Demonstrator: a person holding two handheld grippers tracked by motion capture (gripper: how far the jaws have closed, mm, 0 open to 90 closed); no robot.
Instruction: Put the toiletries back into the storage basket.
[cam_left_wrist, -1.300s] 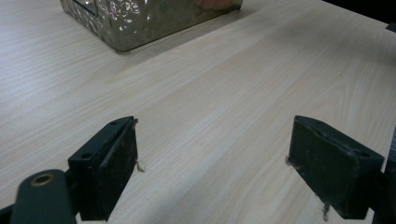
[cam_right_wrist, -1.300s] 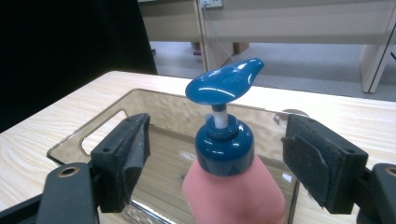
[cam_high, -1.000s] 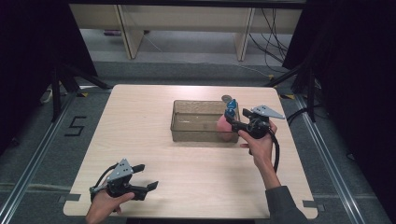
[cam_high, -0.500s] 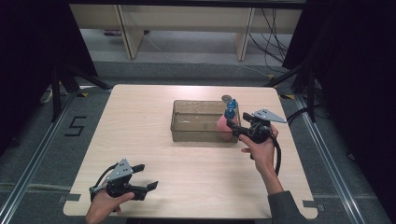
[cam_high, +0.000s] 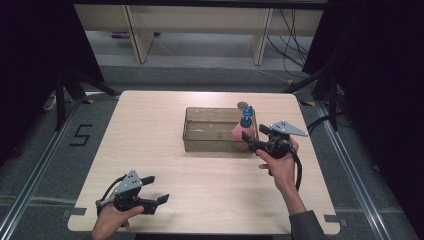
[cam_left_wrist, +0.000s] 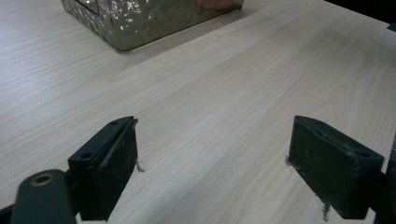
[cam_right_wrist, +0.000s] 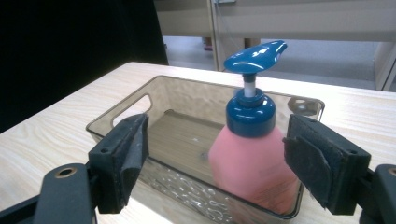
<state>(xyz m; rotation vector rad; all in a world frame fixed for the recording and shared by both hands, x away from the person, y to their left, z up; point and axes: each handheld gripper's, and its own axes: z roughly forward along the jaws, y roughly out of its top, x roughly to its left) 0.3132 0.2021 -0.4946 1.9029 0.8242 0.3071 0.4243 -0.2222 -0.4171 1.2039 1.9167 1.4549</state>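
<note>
- A pink pump bottle with a glossy blue collar and blue spout head (cam_right_wrist: 252, 154) stands upright inside a clear smoky plastic bin with cut-out handles (cam_right_wrist: 140, 105), at the bin's right end when seen from above (cam_high: 241, 134).
- The bin (cam_high: 210, 131) sits on the far half of the pale wood-grain counter (cam_high: 200, 185), right of centre.
- The right hand-held gripper (cam_high: 252, 137) is at the bin's right end, its jaws spread wide; in its own view the bottle stands between them and neither pad (cam_right_wrist: 130, 154) touches it.
- The person's right hand (cam_high: 277, 160) holds that gripper from the near side.
- The left hand-held gripper (cam_high: 155, 192) rests low at the counter's near left corner, well apart from the bin, jaws open over bare wood, with nothing between them (cam_left_wrist: 212, 163).
- A small round grey object (cam_high: 243, 105) lies on the counter just behind the bin; I cannot tell what it is.
</note>
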